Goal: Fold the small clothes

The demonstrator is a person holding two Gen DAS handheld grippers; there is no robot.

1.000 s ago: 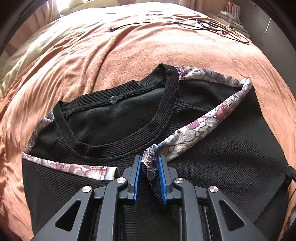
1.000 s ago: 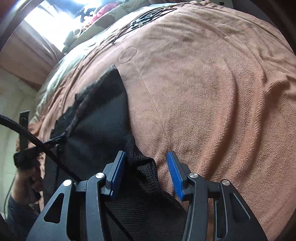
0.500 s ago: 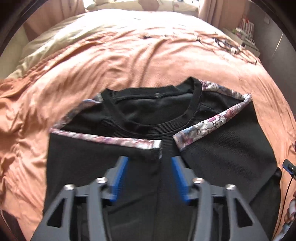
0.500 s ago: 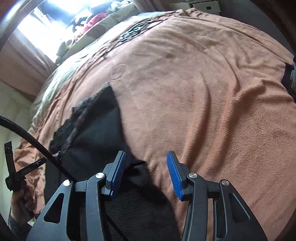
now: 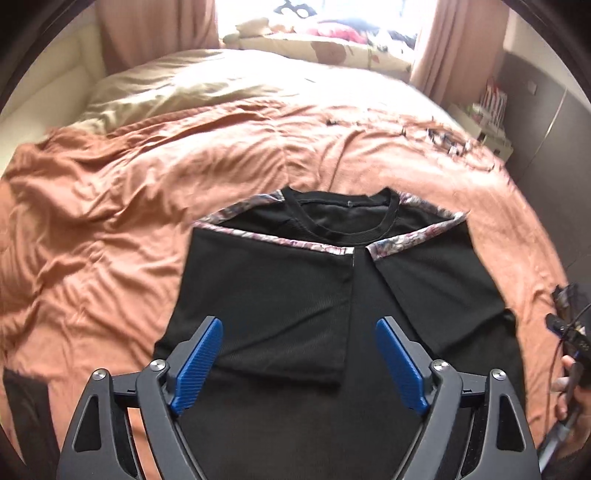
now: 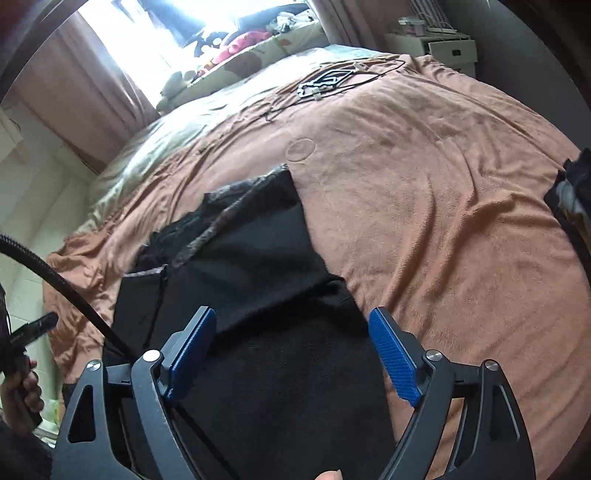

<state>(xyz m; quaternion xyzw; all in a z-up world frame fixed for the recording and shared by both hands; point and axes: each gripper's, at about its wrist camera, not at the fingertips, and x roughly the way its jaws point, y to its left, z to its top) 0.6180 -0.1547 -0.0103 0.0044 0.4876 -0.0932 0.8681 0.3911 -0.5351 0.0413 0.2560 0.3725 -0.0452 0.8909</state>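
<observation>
Left gripper (image 5: 298, 363): jaws opening, blue pads wide apart, nothing pinched between them. It hangs above the shirt, pointing down at it. Right gripper (image 6: 291, 356): jaws opening too, pads wide, nothing gripped; it sits above the shirt's right side, right pad over bare blanket.

Bed (image 5: 155, 92): fills both views, cream sheet at the far end under the window.

Blanket (image 5: 110, 206): orange-brown, wrinkled, covers the near part of the bed. The shirt lies on it.

Curtains (image 5: 155, 33): pink, either side of the bright window.

Shirt (image 5: 280, 291): black, flat on the blanket, neckline pointing away from the left camera. Both sides are folded in over the front. The folded-in parts meet near the middle, just below the collar. Left flap edge runs straight down the middle; right flap lies at a slant.

Trim (image 5: 413, 240): floral band along each shoulder and along the folded sleeve edges, forming a shallow V under the collar (image 5: 354, 221).

Dark cloth (image 6: 572, 199): at the right edge of the right view, on the blanket, well apart from the shirt.

Cables (image 6: 332, 79): thin tangle on the far part of the blanket.

Hand (image 5: 570, 387): person's right hand at the frame edge of the left view, on a gripper handle.
</observation>
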